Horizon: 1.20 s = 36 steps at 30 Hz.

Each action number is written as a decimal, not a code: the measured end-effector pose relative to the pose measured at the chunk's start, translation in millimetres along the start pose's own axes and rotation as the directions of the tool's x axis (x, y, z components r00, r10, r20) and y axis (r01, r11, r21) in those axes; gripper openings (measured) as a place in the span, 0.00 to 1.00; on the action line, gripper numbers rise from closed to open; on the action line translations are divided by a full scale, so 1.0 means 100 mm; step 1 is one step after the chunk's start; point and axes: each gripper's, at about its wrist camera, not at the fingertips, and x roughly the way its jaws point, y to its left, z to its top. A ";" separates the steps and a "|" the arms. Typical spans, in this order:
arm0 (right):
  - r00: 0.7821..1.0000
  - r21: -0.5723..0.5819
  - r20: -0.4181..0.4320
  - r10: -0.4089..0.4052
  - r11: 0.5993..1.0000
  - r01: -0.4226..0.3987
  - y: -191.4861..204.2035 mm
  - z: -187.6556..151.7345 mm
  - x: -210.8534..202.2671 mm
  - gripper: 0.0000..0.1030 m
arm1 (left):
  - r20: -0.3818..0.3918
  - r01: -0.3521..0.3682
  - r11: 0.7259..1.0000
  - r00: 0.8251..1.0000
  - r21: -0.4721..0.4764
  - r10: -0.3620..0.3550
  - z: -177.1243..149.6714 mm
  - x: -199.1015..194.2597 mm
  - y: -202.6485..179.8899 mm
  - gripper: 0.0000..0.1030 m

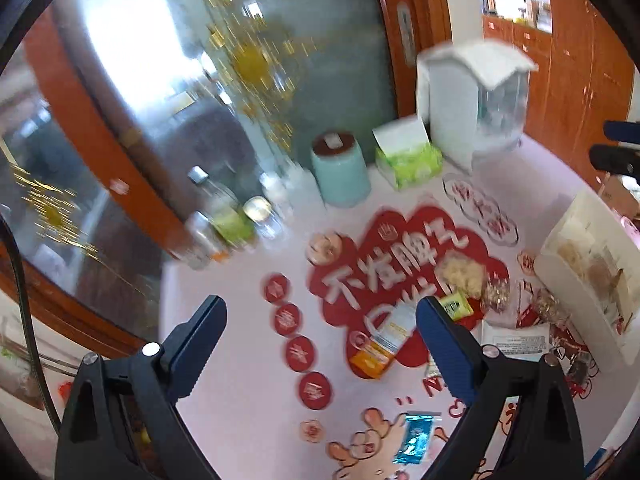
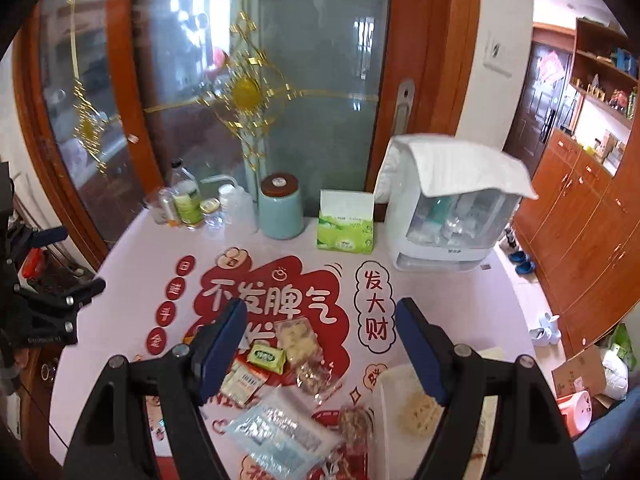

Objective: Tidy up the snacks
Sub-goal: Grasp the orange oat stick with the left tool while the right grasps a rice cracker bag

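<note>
Snack packets lie on a pink table cover with red print. In the right wrist view I see a green packet, a clear bag of pale pieces, a nut bag, a silvery packet and a white bin holding a snack. My right gripper is open and empty above them. My left gripper is open and empty above an orange-white packet. A blue packet lies nearer. The white bin stands at the right.
At the table's back stand bottles, a teal jar, a green tissue pack and a white appliance under a cloth. A glass door with a wooden frame is behind. Floor and cabinets lie to the right.
</note>
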 end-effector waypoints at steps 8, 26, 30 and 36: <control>0.968 0.007 -0.240 0.075 0.997 -0.075 0.04 -0.27 1.52 0.75 | -0.250 0.076 0.996 0.966 0.049 -0.061 -0.27 1.49 -0.34 0.92; 0.846 -0.004 -0.512 0.148 0.985 -0.174 0.28 -0.85 3.06 0.61 | -0.423 0.243 0.970 0.878 -0.013 -0.226 -0.76 2.62 -0.50 0.77; 0.853 -0.032 -0.507 0.119 0.987 -0.156 0.31 -0.86 3.05 0.58 | -0.409 0.257 0.966 0.878 -0.039 -0.250 -0.74 2.56 -0.52 0.43; 0.859 -0.039 -0.504 0.093 0.991 -0.130 0.31 -0.88 2.94 0.53 | -0.408 0.249 0.966 0.877 -0.064 -0.253 -0.76 2.35 -0.66 0.35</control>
